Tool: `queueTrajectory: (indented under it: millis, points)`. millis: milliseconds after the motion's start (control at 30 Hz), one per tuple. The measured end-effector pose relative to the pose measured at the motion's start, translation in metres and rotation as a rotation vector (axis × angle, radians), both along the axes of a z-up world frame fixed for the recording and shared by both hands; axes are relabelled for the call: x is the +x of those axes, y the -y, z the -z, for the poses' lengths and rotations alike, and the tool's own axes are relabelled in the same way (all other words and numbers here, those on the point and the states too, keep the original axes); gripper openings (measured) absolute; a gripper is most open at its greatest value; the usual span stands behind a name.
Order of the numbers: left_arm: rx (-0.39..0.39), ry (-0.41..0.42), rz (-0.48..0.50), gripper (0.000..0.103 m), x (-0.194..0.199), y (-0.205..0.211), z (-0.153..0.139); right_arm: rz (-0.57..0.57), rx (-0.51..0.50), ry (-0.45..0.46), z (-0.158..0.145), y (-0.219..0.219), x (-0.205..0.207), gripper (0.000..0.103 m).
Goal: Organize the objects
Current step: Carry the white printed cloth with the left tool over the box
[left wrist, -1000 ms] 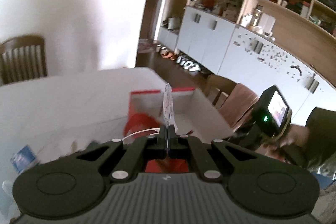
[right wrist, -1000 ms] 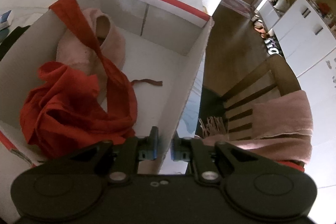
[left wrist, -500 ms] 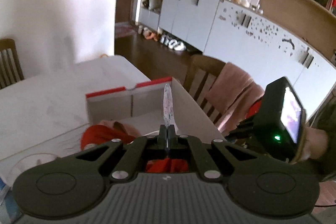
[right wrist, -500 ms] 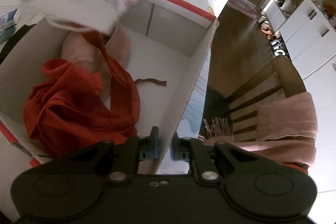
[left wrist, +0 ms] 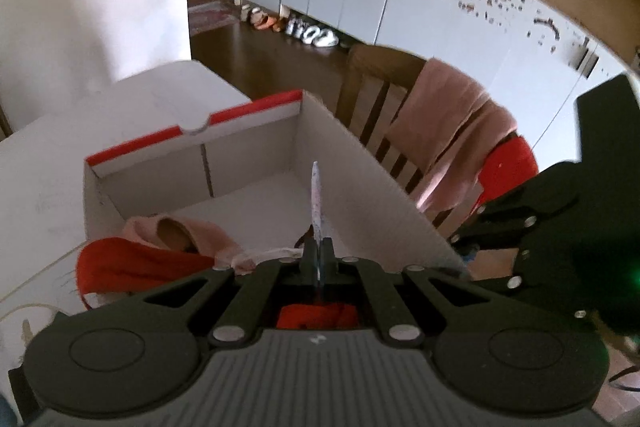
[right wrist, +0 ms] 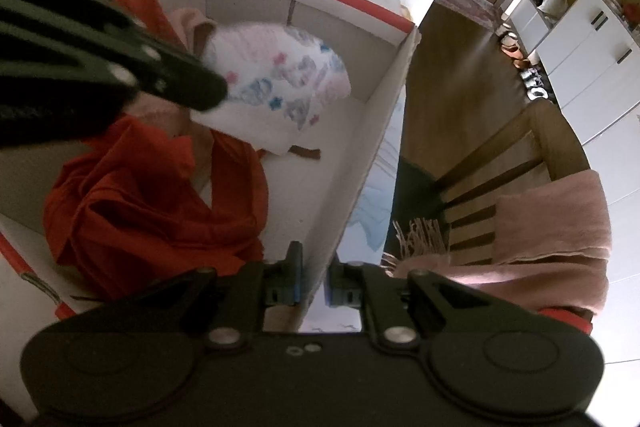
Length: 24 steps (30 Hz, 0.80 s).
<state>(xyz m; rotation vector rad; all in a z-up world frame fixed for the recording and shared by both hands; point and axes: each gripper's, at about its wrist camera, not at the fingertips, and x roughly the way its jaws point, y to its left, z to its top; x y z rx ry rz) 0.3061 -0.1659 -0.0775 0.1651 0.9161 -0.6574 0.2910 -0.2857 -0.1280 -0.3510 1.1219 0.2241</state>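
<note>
Since a second ago the left gripper (left wrist: 318, 261) has swung over the box (left wrist: 192, 129) and come down toward it, so the printed cloth (right wrist: 280, 79) it carries, absent from the right wrist view then, now hangs inside the box above the far part of the floor. Its jaws are pinched fully together on an edge of that cloth, which shows in the left wrist view only as a thin upright sliver (left wrist: 316, 199) rising from the tips. The right gripper (right wrist: 314, 281) has kept its place: its jaws stand narrow, clamped on the near right wall of the box, one pad inside and one outside, steadying it. Below the hanging piece lie a red cloth (right wrist: 152, 203) on the near left of the floor and a pink cloth (right wrist: 192, 23) toward the far left. The printed piece looks very light, thin and limp; it drapes and billows from a single pinch, so it should fall loosely wherever it is let go and may catch on the red heap. An edge pinch seems enough for it, with no risk of damage. The box is stiff card but probably light, likely to slide or tip unless its wall is held.
</note>
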Motion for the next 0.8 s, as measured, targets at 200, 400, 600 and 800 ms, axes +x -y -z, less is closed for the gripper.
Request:
queueTrajectory:
  millis: [200, 400, 600, 800]
  points:
    - [0.079, -0.062, 0.009, 0.000, 0.003, 0.008, 0.025, 0.003, 0.004, -0.002, 0.002, 0.001, 0.000, 0.009]
    - [0.103, -0.099, -0.010, 0.000, 0.009, 0.003, 0.039, -0.003, 0.001, -0.004, 0.002, 0.000, -0.001, 0.009]
    - [0.106, -0.126, 0.009, 0.001, 0.008, 0.000, 0.044, -0.008, -0.004, -0.006, 0.003, -0.001, -0.001, 0.009]
    - [0.094, -0.122, 0.009, 0.006, 0.004, -0.003, 0.043, -0.006, -0.003, -0.004, 0.003, 0.000, -0.001, 0.009]
